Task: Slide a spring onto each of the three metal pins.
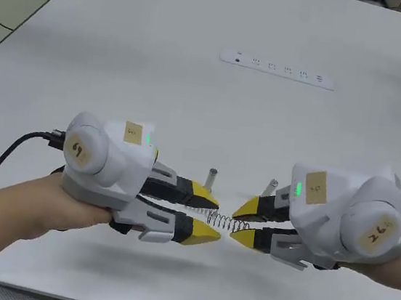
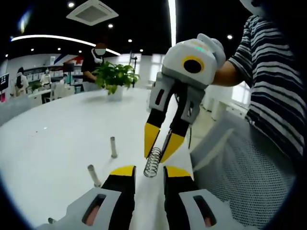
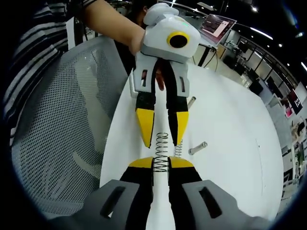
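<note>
Nearest is the left gripper, held in a hand over the near edge of the surface. It points straight at the right gripper, tip to tip and almost touching. A spring lies level between the two and bridges the small gap.

Right gripper: jaws clamped on one end of the spring. In the right gripper view both yellow tips sit against the coil.

Left gripper: jaws apart. In the left gripper view the gap is wider than the coil. The spring's other end reaches in between the tips, and contact there cannot be confirmed.

Two pins stand bare on the surface just beyond the gripper tips. One pin is beyond the left gripper and the other beyond the right gripper.

A power strip lies flat well beyond both grippers.
</note>
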`<state>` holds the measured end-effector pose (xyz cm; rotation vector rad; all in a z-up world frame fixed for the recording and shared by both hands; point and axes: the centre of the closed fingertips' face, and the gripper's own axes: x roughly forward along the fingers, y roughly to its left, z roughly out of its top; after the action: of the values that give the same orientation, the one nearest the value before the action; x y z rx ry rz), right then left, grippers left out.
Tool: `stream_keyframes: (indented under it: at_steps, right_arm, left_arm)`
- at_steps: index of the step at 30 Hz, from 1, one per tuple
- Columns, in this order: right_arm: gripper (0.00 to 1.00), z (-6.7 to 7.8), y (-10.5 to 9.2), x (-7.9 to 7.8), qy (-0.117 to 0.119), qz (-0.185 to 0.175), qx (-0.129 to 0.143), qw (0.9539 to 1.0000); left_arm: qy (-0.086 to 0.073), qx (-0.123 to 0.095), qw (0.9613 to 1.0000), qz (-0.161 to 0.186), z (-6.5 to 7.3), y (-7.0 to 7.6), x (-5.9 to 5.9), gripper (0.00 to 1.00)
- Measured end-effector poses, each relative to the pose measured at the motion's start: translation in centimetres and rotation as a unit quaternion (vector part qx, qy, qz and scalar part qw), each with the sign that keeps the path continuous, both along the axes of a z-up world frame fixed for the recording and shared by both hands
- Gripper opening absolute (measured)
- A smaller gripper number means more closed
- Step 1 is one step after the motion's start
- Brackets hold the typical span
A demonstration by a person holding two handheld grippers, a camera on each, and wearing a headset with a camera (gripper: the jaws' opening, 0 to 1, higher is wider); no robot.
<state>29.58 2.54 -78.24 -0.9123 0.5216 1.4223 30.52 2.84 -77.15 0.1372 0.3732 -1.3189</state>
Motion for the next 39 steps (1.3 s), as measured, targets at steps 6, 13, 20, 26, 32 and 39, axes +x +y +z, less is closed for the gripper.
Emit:
stream_keyframes:
  at_steps: [6, 13, 20, 26, 32, 39]
  right_arm:
    - [0.07, 0.5, 0.4, 0.0, 0.004, -0.004, 0.011, 0.9999]
    - [0.07, 0.6, 0.4, 0.0, 0.004, -0.005, 0.013, 0.9999]
    - [0.08, 0.3, 0.4, -0.2, 0.017, -0.012, 0.015, 0.9997]
    - [0.10, -0.5, -0.5, 0.0, 0.030, -0.024, 0.008, 0.9992]
    - [0.09, -1.1, -1.1, -0.2, 0.042, -0.032, 0.008, 0.9986]
    - [0.07, -0.8, -0.8, -0.3, 0.036, -0.021, 0.018, 0.9990]
  left_arm:
    - [-0.005, -0.010, 0.9999, -0.002, 0.3, -0.4, 0.0, 0.09]
    - [-0.006, -0.018, 0.9998, -0.008, 0.3, -0.5, 0.0, 0.04]
    - [0.003, -0.022, 0.9990, -0.039, 0.2, -0.6, -0.6, 0.03]
    - [0.012, -0.018, 0.9984, -0.053, 0.0, -0.7, -0.9, 0.03]
    - [0.016, -0.018, 0.9980, -0.059, -0.1, -0.9, -1.0, 0.03]
    - [0.018, -0.014, 0.9980, -0.060, -0.2, -0.8, -1.1, 0.03]
